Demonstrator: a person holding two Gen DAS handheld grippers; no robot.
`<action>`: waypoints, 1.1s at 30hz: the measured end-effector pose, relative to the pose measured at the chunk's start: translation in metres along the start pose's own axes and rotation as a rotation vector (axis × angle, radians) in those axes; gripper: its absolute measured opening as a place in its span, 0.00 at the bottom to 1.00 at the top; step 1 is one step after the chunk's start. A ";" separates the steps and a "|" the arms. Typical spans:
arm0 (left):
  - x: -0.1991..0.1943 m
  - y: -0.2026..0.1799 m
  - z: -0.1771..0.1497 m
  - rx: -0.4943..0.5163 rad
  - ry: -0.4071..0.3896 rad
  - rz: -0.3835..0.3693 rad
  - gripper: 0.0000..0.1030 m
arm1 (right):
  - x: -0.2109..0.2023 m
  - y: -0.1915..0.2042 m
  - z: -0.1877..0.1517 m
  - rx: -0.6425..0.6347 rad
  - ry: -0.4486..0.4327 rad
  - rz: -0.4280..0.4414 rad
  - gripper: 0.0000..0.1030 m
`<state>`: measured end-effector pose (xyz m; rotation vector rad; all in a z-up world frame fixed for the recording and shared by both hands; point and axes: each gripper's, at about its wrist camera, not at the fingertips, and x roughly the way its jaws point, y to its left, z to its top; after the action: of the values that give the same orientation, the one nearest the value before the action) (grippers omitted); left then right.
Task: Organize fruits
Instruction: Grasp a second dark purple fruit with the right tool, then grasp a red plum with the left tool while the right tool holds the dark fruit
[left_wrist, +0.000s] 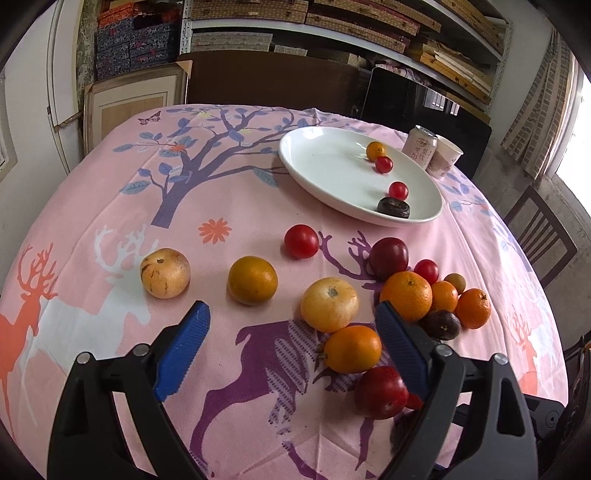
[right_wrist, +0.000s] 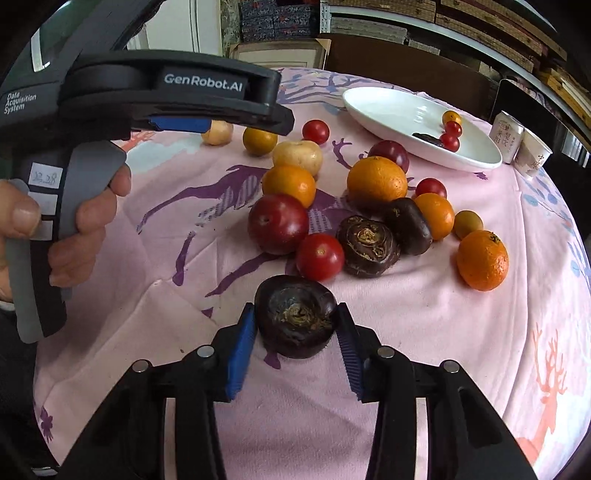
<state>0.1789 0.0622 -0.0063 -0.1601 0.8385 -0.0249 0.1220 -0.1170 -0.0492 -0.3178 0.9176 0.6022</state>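
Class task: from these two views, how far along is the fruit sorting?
Done: four pieces lie on the plate. In hand: the right gripper pinches a dark fruit down at the cloth. The left gripper is open and empty. Left: over a dozen fruits on the cloth.

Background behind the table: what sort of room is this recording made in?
Probably a storeroom or back room pressed into use, not a kitchen. Metal shelving is stacked with flat woven boxes, patterned fabric boxes are piled by the wall, and the table wears a pink deer-print cloth with loose fruit and a white plate.
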 end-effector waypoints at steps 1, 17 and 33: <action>0.000 -0.002 -0.002 0.009 0.003 -0.002 0.86 | -0.001 0.000 0.000 -0.004 -0.002 -0.003 0.42; 0.005 -0.031 -0.044 0.117 0.090 -0.061 0.86 | -0.021 -0.066 -0.027 0.189 -0.047 -0.026 0.43; 0.018 -0.063 -0.060 0.206 0.119 -0.211 0.37 | -0.023 -0.076 -0.032 0.235 -0.063 -0.015 0.43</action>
<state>0.1490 -0.0096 -0.0490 -0.0523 0.9296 -0.3203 0.1371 -0.2013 -0.0483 -0.0943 0.9141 0.4820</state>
